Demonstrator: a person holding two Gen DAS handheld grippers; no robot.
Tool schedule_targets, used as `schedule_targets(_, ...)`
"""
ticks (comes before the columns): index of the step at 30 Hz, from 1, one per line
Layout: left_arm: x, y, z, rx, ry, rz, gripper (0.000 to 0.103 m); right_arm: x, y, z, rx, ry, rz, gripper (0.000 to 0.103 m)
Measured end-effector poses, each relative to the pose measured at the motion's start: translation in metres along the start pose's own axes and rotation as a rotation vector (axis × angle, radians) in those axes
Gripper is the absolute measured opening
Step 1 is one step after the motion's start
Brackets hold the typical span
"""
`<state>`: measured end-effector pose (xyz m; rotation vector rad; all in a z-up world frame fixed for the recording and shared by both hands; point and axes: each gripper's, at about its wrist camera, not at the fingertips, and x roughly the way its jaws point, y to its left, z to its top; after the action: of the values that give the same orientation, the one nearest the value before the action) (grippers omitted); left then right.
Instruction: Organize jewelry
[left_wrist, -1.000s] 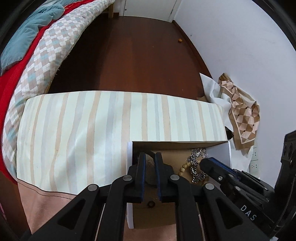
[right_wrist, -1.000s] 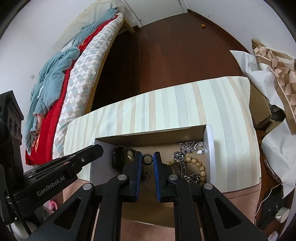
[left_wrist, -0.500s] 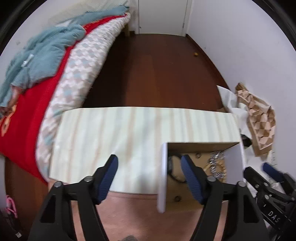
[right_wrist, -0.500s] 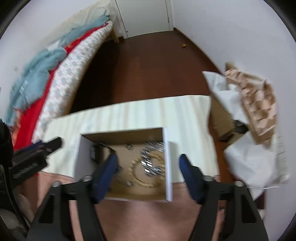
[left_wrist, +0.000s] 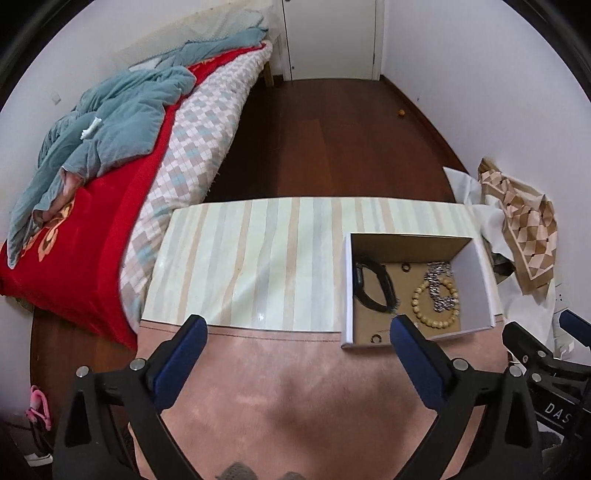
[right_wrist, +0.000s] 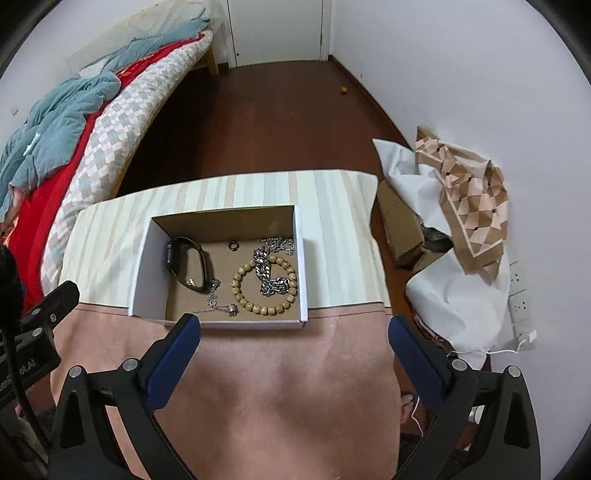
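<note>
Right wrist view: the right tool (right_wrist: 293, 334) has just been opening and stands spread wide, nothing between its pads, above the pink tabletop (right_wrist: 295, 387). Just beyond its tips sits the open box (right_wrist: 142, 273), holding a thin chain (right_wrist: 218, 299), wooden bead bracelet (right_wrist: 264, 286), silver chain (right_wrist: 267, 271), black watch (right_wrist: 186, 264) and small ring (right_wrist: 232, 245). Left wrist view: the left tool (left_wrist: 295, 330), likewise spread and empty, has the box off its right fingertip.
</note>
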<state>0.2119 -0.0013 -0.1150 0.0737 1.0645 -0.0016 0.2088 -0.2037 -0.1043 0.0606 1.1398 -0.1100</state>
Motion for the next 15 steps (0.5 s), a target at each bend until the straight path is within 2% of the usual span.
schedule_targets(9, -0.077, 0.003, -0.024, -0.007, -0.068, -0.033, 0.101, -0.078, -0.007, -0.022, 0.004, -0.092, 0.001, 0.103)
schedule_targets(15, -0.131, 0.010, -0.041, -0.016, -0.135, -0.021, 0.101, -0.137, -0.009, -0.047, 0.006, -0.163, 0.004, 0.103)
